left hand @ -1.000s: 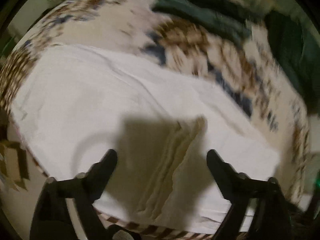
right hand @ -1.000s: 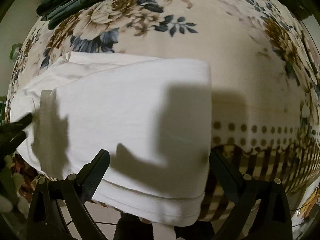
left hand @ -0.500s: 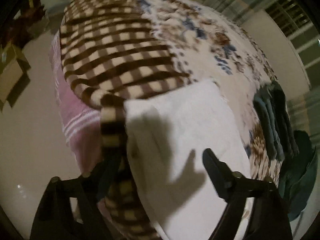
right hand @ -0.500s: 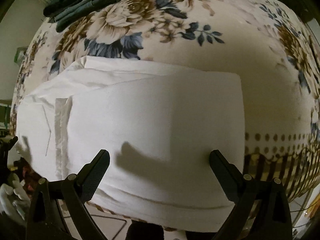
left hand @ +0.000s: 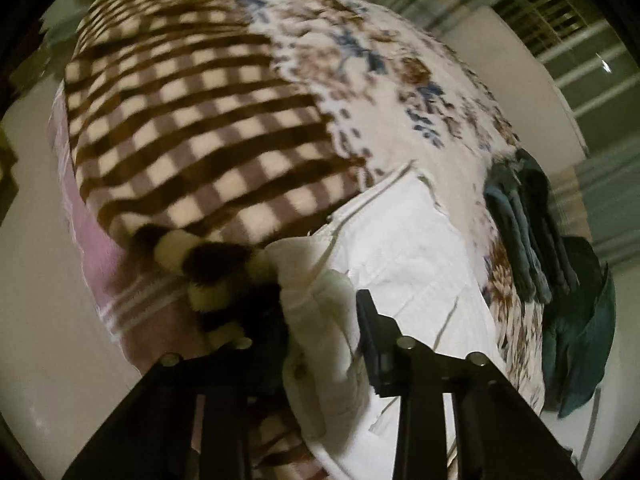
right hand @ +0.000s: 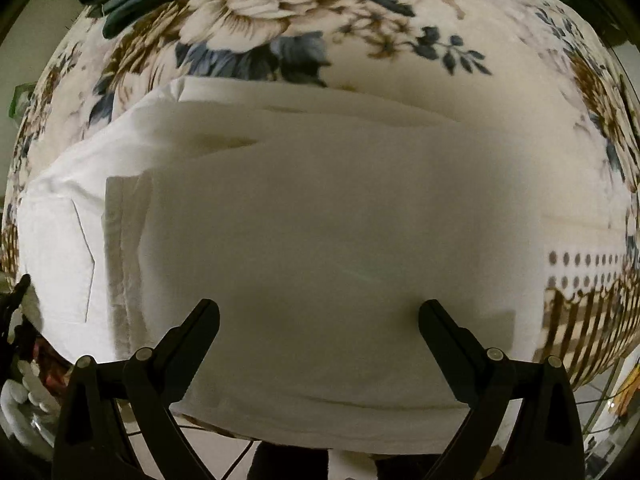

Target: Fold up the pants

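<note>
I see the white cotton pants (right hand: 320,240) lying partly folded on the cream floral blanket (right hand: 400,80) that covers the bed, with their near hem hanging over the bed's edge. My right gripper (right hand: 320,312) hovers level just above that near hem, pointing across the pants, its black jaws spread wide with nothing between them. My left gripper (left hand: 320,312) comes in at the pants' end, tilted along their length; its jaws are narrowed around a bunched fold of the white fabric (left hand: 316,300), and one finger (left hand: 372,320) presses against it, though the other is hidden by blur, so I cannot tell how firm the pinch is. Beside the pants the blanket turns to a brown-and-cream checked border (left hand: 200,120). Beyond the pants lies a pile of dark green folded clothes (left hand: 536,232).
</note>
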The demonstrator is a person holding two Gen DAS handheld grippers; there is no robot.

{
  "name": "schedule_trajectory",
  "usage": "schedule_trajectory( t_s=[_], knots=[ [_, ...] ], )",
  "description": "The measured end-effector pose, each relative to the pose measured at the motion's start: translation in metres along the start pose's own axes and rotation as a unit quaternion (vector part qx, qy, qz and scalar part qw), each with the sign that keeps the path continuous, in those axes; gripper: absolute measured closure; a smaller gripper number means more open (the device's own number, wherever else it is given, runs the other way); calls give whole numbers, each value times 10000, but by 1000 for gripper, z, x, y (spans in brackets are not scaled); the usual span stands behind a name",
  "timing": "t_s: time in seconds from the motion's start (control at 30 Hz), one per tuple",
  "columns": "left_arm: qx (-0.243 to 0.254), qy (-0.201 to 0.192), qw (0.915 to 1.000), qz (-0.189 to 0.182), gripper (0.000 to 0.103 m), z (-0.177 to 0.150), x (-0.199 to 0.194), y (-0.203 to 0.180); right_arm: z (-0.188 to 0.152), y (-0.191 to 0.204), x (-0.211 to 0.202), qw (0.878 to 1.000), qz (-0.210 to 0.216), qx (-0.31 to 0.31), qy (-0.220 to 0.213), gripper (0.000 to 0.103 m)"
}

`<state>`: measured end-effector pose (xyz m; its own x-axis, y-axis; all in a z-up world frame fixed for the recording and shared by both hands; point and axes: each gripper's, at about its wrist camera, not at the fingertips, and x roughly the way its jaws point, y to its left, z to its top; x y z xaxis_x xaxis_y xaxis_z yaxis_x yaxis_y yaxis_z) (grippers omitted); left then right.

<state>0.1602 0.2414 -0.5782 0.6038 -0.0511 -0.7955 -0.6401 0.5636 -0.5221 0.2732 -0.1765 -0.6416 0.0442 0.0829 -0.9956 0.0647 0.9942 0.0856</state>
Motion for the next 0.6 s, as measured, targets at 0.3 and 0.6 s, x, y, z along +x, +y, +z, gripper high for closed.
schedule_trajectory(
  t_s=[0.3,0.6],
  knots=[
    [912,-311,9952,-191,81,2,-16,-34,-6,26,11,9999,-154,-12,22,2],
    [460,-44,9987,-212,84,21,25,-14,-6,20,5,9999,6,149,32,2]
  ],
)
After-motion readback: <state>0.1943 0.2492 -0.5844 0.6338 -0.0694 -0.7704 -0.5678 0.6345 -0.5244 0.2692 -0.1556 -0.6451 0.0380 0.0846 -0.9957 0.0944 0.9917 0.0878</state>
